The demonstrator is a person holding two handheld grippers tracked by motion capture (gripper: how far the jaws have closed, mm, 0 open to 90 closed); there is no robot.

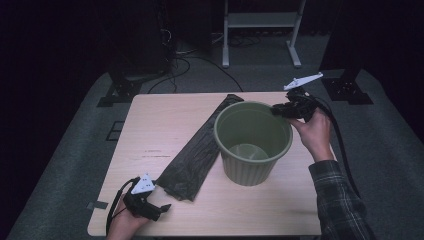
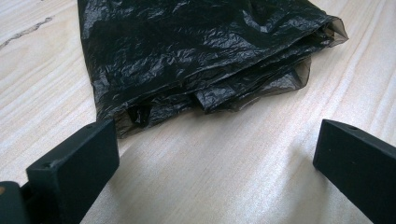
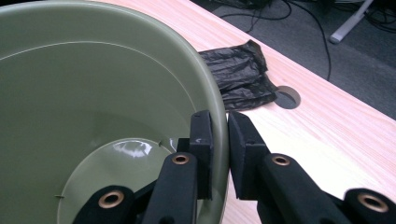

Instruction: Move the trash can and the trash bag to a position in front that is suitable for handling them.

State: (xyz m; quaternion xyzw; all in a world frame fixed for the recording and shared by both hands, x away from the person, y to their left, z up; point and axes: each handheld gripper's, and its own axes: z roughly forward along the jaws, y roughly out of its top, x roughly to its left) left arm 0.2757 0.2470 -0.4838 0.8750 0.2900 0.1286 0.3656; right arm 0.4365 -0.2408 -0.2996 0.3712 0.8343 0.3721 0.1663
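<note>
My right gripper (image 3: 219, 140) is clamped on the rim of the green bin (image 1: 252, 142), one jaw inside the wall and one outside, at the bin's far right edge as the high view has it. My left gripper (image 2: 210, 158) sits released, jaws wide apart, low over the worktop (image 1: 165, 125) with the near end of the folded black bag (image 2: 201, 56) just ahead of it and nothing between the jaws.

What worries me most is the rim hold. It is a thin bite on a curved plastic wall, so if I drag or lift the bin from that one point it may tip toward me or pivot around the jaws, and I judge it could slip free. The bin also stands touching the bag's long edge, so sliding it leftward could ride it onto the plastic and trap or bunch it. On the left side, the film looks slick and lies flat, so closing on it might catch only the top layer or skate off the wood.

The bin is upright, olive green, ribbed on the outside, and looks empty and glossy within. The bag is a long crinkled dark strip lying diagonally across the worktop, folded in several layers, its edges slightly translucent
</note>
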